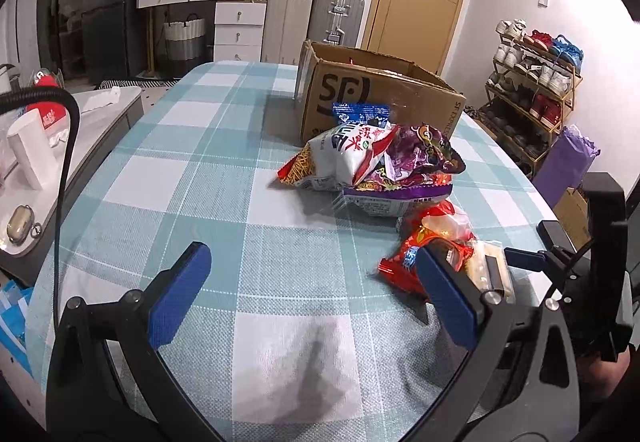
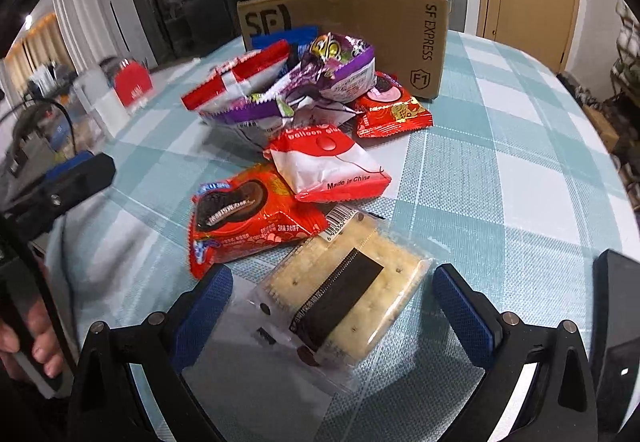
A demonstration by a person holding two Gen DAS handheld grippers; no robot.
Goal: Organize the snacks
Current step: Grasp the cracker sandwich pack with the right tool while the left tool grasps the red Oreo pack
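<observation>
Straddling the clear-wrapped cracker packet [image 2: 344, 294] with the right gripper [image 2: 340, 302], blue pads [image 2: 200, 306] spread wide, one to each side of the packet and neither seen touching it. Lying flat on the checked tablecloth [image 2: 500, 170], that packet, with its far corner against the red Oreo pack [image 2: 248, 218]. Just beyond the Oreo pack, a red-and-white packet [image 2: 332, 166] printed "Made in China"; beyond that again, a heap of a purple bag [image 2: 332, 78] and a red-and-white bag [image 2: 240, 82], with a small red pack [image 2: 392, 110] beside the heap. Behind the heap and close to it, the SF Express cardboard box [image 2: 352, 18], top open.

Hovering over bare cloth to the near left of the cardboard box [image 1: 380, 98], the left gripper [image 1: 312, 282], fingers [image 1: 180, 298] equally wide apart and holding nothing. Overlapping the red Oreo pack [image 1: 404, 270] from the camera's view, its right-hand finger; whether touching, cannot tell. Between the gripper and the box, the piled white and purple bags [image 1: 372, 158].

Plenty of open cloth left of the box and heap, out to the table edge [image 1: 132, 122] next to a grey side surface [image 1: 100, 118]. Right of the box, also open cloth, running to the rounded table edge [image 2: 592, 130]. Beside the cracker packet, a tight fit on the Oreo side and free room on the other.
</observation>
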